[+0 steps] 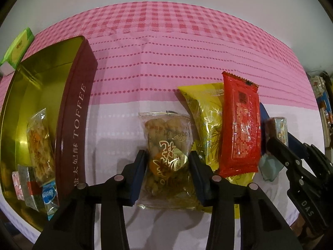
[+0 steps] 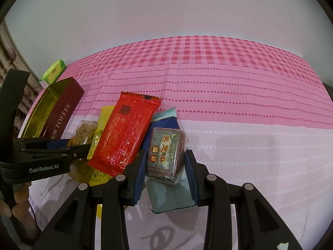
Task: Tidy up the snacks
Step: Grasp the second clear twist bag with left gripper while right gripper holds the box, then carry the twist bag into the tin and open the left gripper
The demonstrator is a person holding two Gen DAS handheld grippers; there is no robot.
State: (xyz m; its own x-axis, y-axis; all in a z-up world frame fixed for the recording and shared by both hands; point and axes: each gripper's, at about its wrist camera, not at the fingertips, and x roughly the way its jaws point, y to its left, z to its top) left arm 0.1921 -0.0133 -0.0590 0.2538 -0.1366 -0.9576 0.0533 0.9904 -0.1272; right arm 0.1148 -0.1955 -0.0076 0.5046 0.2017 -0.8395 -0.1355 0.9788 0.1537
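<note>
A person working two handheld grippers is sorting snacks on a pink checked tablecloth (image 1: 187, 48). The left gripper (image 1: 167, 167) is closing around a clear packet of fried snacks (image 1: 166, 145) lying in the near middle of the table; its jaws are standing either side of the packet with the blue pads at its edges, though whether they are truly pinching it cannot be told. To the left, the open toffee tin (image 1: 75, 108) is already holding a few wrapped sweets (image 1: 39, 143) at its near end. Just right of the clear packet, a yellow packet (image 1: 199, 112) is lying under a red packet (image 1: 239, 125).

In the right wrist view, the right gripper (image 2: 165, 164) is straddling a small black sesame bar (image 2: 164, 152), jaws close against its sides and apparently gripping it. The bar is sitting on top of a pale teal wrapper (image 2: 172, 195) and a dark blue packet (image 2: 164, 123), beside the red packet. A green box (image 2: 53, 74) is resting at the far left, behind the tin.

The step in hand appears to be picking up loose snacks for the tin. Next, the left gripper would likely need a firm squeeze on the crinkly film, a lift clear of the yellow packet, then a carry leftward over the tin's rim.
</note>
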